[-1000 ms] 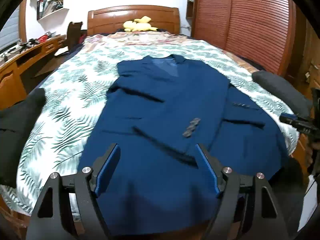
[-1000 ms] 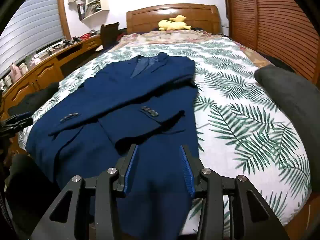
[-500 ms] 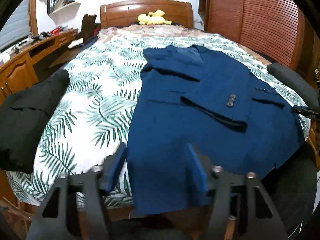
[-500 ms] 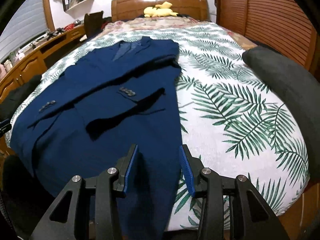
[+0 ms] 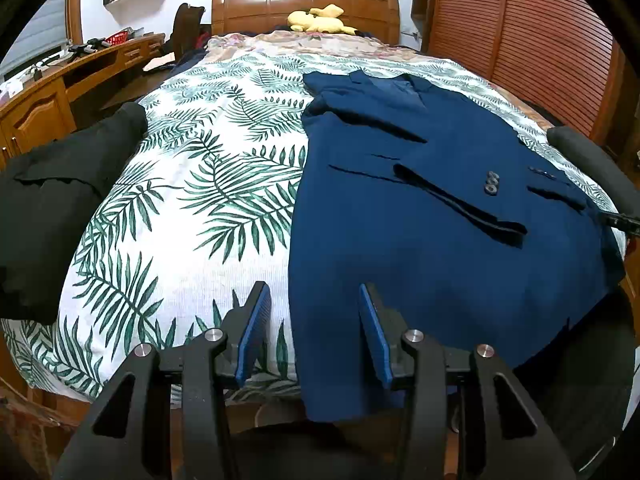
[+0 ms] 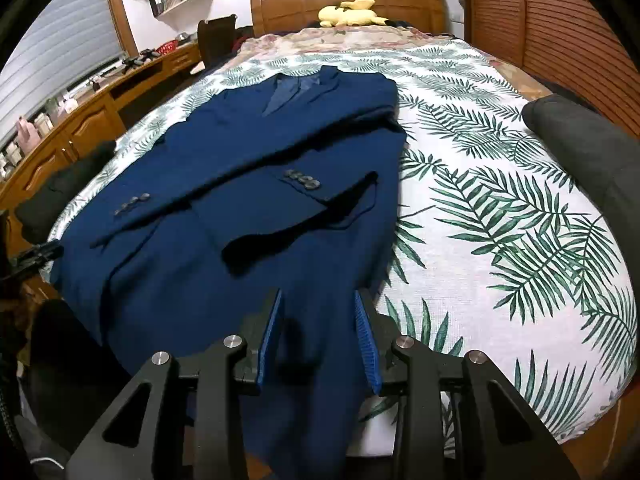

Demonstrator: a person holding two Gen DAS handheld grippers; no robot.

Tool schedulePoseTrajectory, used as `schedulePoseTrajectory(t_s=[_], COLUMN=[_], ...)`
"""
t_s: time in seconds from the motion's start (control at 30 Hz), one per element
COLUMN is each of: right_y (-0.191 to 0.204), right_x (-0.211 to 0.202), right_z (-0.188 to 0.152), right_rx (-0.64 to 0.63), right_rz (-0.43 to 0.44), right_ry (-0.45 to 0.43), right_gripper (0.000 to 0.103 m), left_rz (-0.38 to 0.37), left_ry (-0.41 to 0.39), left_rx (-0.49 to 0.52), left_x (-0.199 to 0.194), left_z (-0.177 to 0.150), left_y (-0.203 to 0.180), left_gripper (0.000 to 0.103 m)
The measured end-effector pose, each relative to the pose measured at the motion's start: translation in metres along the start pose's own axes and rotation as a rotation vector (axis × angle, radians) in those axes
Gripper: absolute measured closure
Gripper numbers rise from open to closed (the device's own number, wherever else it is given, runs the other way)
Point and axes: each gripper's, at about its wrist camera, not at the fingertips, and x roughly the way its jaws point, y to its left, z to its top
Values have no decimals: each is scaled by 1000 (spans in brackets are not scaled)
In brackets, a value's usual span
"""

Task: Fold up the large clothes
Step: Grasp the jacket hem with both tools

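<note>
A dark blue suit jacket (image 5: 432, 216) lies flat on the bed with both sleeves folded across its front, collar toward the headboard; it also shows in the right wrist view (image 6: 248, 184). Its hem hangs over the foot edge of the bed. My left gripper (image 5: 312, 316) is open, its jaws straddling the jacket's left bottom edge, above the hem. My right gripper (image 6: 318, 320) is open, its jaws over the jacket's right bottom corner. Neither holds cloth.
The bed has a white bedspread (image 5: 200, 208) with green leaf print. A black garment (image 5: 52, 200) lies at the bed's left edge. A grey cushion (image 6: 588, 148) sits at the right edge. A wooden desk (image 5: 48, 92) runs along the left; a louvred wardrobe (image 5: 540, 32) stands right.
My left gripper has moved left, from over the jacket's middle to its left bottom edge, and closed somewhat. My right gripper has shifted right toward the jacket's right edge.
</note>
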Motion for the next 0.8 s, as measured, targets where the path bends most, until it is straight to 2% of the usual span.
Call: schedulePoseTrajectory(t_s=[0.13,0.27,0.57,0.6,0.63,0.67,0.8], right_y=[-3,-7,-5,-4,-3,-1,2], right_x=[-1,3,1,1,2,0,-4], right_z=[-7,-17,-26,-25,-24,-23,-19], right_rx=[-18,-21,-25,-29,-34,-39,-43], right_rz=[-19,-48,-32,-25,-12,3,48], right_ry=[25,62,86,83,78,68,29], right_gripper=[66,66,66,70,81,85,85], left_rz=[-6,-15,-21,-21,-22,-22,-21], left_ry=[0,1,12,12,12,12,12], left_rx=[6,-3,-19,-20,-20,-20,-20], left_x=[-2,-2,0,0,0,0,1], left_z=[-4,-5,-6,-6,-7,-6,-6], left_y=[-1,1,2,2,2,2,2], left_gripper=[65,66,66,66,66,66,66])
